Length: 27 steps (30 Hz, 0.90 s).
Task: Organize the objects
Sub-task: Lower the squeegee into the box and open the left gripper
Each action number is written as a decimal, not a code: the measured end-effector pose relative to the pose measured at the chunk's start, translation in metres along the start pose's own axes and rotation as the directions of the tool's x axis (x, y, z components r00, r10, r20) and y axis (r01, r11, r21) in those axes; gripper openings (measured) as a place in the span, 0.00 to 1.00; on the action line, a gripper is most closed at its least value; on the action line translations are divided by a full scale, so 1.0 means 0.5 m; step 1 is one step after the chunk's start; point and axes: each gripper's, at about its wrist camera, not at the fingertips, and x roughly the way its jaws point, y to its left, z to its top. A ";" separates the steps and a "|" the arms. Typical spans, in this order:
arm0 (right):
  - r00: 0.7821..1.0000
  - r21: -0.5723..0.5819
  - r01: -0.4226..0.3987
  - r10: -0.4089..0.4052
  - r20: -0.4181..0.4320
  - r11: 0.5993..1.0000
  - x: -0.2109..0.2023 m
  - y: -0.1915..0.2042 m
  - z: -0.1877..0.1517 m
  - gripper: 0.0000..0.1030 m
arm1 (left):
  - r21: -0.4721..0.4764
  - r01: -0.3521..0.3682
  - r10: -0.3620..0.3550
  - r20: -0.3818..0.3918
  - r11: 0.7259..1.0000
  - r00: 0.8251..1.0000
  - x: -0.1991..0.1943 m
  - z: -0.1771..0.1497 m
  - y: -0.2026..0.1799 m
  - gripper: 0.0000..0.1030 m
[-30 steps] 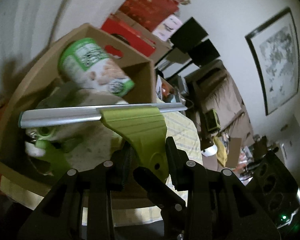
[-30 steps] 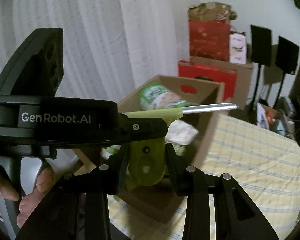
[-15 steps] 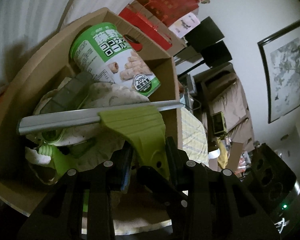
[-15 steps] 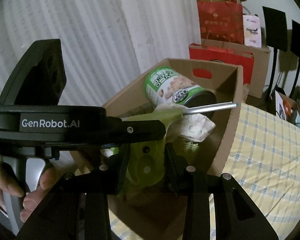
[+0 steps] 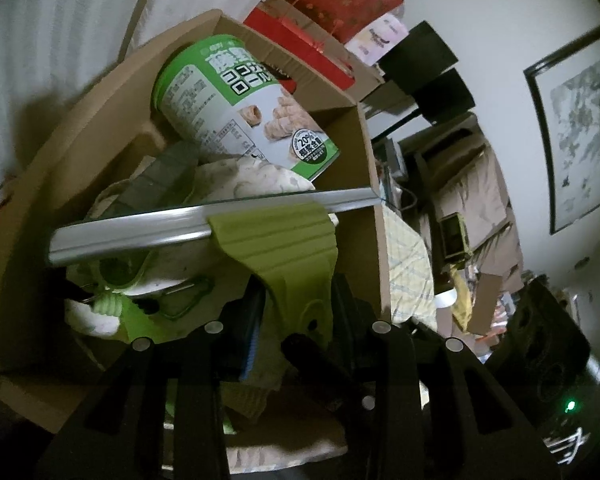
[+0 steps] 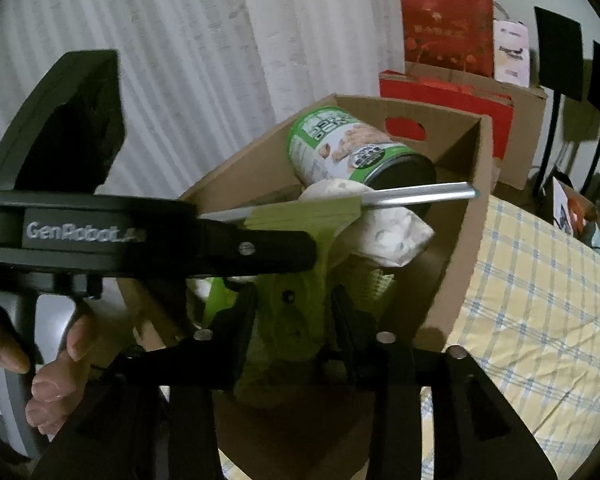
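Observation:
Both grippers are shut on the same green squeegee (image 5: 276, 240), which has a silver blade bar (image 5: 140, 228). My left gripper (image 5: 296, 320) grips its green handle; my right gripper (image 6: 292, 320) grips the same handle (image 6: 296, 304) from the other side. The squeegee hangs over an open cardboard box (image 5: 374, 152), which also shows in the right wrist view (image 6: 460, 240). In the box lie a green-and-white snack can (image 5: 236, 104), a crumpled patterned cloth (image 5: 244, 180) and a green-handled tool (image 5: 112, 312). The left gripper body (image 6: 100, 236) crosses the right wrist view.
The box stands on a yellow checked tablecloth (image 6: 540, 312). Red gift boxes and bags (image 6: 448, 40) are stacked behind it against a white curtain (image 6: 180, 60). Black music stands (image 6: 560, 52) and furniture are to the right. A framed picture (image 5: 572, 120) hangs on the wall.
Both grippers have moved closer to the box with the squeegee, which now hangs lower over its contents. The can and cloth look larger in both views.

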 end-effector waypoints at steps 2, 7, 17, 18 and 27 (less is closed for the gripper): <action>1.000 0.008 0.013 -0.013 0.024 1.000 -0.019 -0.004 -0.002 0.53 | 0.037 -0.026 0.025 0.020 0.999 0.999 -0.016 -0.008 -0.011 0.43; 0.998 0.027 0.018 -0.019 0.060 0.999 -0.069 -0.012 -0.015 0.54 | 0.106 -0.079 0.068 0.097 0.991 0.993 -0.071 -0.027 -0.032 0.48; 0.989 0.053 0.082 -0.088 0.119 0.995 -0.138 -0.005 -0.041 0.57 | 0.184 -0.185 0.153 0.173 0.966 0.973 -0.122 -0.059 -0.054 0.64; 0.988 0.053 0.091 -0.097 0.123 0.994 -0.142 -0.004 -0.043 0.57 | 0.193 -0.199 0.166 0.177 0.961 0.970 -0.123 -0.064 -0.055 0.66; 0.964 0.059 0.198 -0.205 0.171 0.978 -0.203 0.010 -0.076 0.80 | 0.238 -0.230 0.188 0.188 0.943 0.964 -0.128 -0.106 -0.065 0.79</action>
